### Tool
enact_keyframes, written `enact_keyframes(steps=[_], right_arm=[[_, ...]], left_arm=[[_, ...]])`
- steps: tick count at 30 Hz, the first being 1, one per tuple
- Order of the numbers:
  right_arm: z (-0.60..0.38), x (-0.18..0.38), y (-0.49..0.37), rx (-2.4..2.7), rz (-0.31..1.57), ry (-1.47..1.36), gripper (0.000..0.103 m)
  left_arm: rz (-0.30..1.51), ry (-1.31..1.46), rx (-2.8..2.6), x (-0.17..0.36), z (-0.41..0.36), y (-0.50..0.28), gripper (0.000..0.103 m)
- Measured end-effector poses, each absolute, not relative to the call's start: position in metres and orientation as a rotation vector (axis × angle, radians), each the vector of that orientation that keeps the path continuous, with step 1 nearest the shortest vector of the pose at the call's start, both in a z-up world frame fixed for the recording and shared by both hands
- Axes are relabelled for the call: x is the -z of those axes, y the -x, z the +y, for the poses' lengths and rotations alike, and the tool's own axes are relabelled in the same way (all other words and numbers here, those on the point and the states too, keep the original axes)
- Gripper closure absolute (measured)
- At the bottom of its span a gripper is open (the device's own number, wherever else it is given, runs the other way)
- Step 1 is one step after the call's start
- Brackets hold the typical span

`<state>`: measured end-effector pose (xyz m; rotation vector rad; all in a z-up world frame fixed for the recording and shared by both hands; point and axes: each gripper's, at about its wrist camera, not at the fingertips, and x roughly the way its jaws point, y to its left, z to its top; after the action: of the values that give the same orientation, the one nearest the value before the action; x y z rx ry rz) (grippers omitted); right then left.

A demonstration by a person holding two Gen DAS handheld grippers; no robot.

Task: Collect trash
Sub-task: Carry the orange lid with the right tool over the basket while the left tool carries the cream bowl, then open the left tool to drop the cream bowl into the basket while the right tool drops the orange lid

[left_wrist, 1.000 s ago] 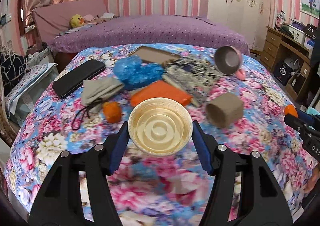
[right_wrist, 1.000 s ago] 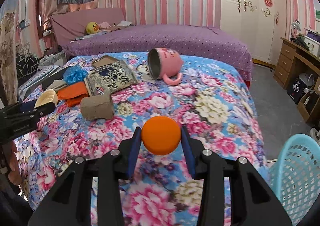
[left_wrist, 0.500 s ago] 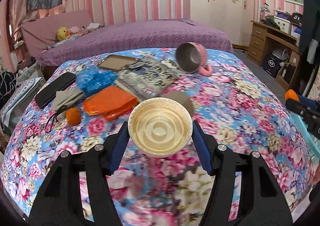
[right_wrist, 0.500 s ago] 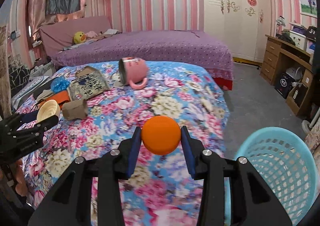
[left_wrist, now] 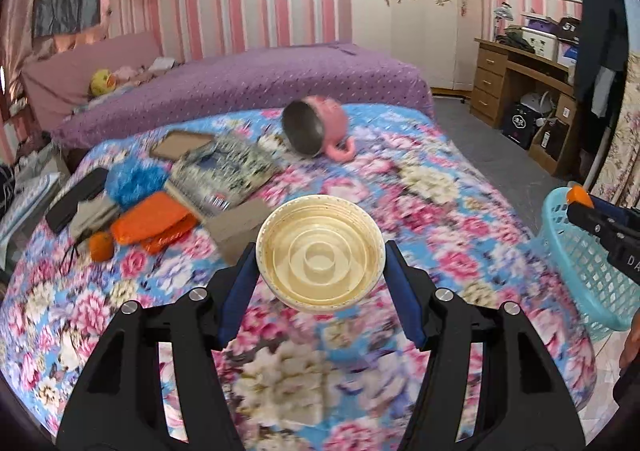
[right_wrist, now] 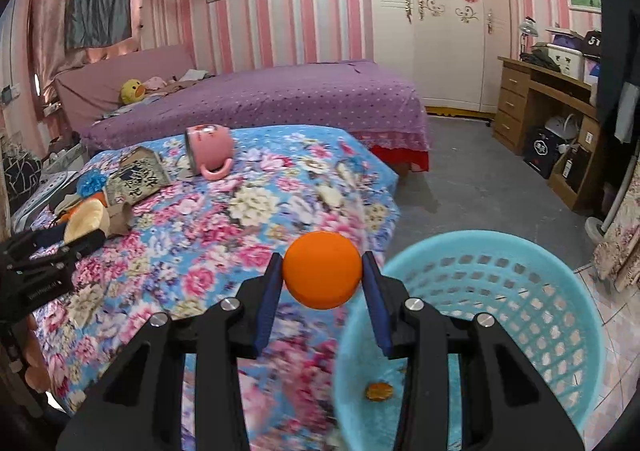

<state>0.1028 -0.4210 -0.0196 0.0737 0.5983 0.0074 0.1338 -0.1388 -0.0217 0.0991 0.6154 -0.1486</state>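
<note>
Judging from both wrist views, the coming move turns on where the blue basket (right_wrist: 520, 311) lies against each tool. The right tool (right_wrist: 322, 277) is closed on an orange ball (right_wrist: 322, 275), which is pinched between the 2 blue pads and held clear of the floral bedspread (right_wrist: 224, 211). In the right wrist view the basket's rim is seen just beside the ball, to its right and below it, so the ball appears to be over the bed's edge and not yet over the basket's mouth. A short shift to the right and a little forward would probably be needed before the ball is let go. 1 small brownish scrap (right_wrist: 378, 391) is visible on the basket's floor.

The left tool (left_wrist: 320, 275) is closed on a cream plastic bowl (left_wrist: 320, 259), gripped across its rim with its hollow turned toward the camera. In the left wrist view the basket (left_wrist: 580, 259) is seen well to the right, at the bed's far side, with the right tool (left_wrist: 600, 219) between. The right tool is therefore judged the nearer, and the ball would likely be dropped first.

Other things are left on the bed: a pink mug (left_wrist: 316, 127) on its side, a cardboard tube (left_wrist: 240, 227), a patterned pouch (left_wrist: 224, 175), an orange cloth (left_wrist: 152, 219), a blue scrunched bag (left_wrist: 132, 179) and a small orange fruit (left_wrist: 100, 245).
</note>
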Motion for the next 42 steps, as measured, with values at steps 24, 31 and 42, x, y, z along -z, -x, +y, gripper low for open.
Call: enact_keyframes(steps=[24,31,42], right_arm=[[-0.57,0.048,-0.062,0.257,0.653,-0.104,0.063],[-0.591,0.05,-0.05,0.304,0.645,-0.141,0.063],[-0.602,0.055,-0.046,0.332,0.646,-0.177,0.063]], left_arm=[[0.639,-0.118,0.445,0.035,-0.32,-0.119,0.042],[0.635,-0.145,0.509,0.041,-0.359,-0.107,0.042],[0.71,-0.176,0.574,0.051,-0.382,-0.117,0.042]])
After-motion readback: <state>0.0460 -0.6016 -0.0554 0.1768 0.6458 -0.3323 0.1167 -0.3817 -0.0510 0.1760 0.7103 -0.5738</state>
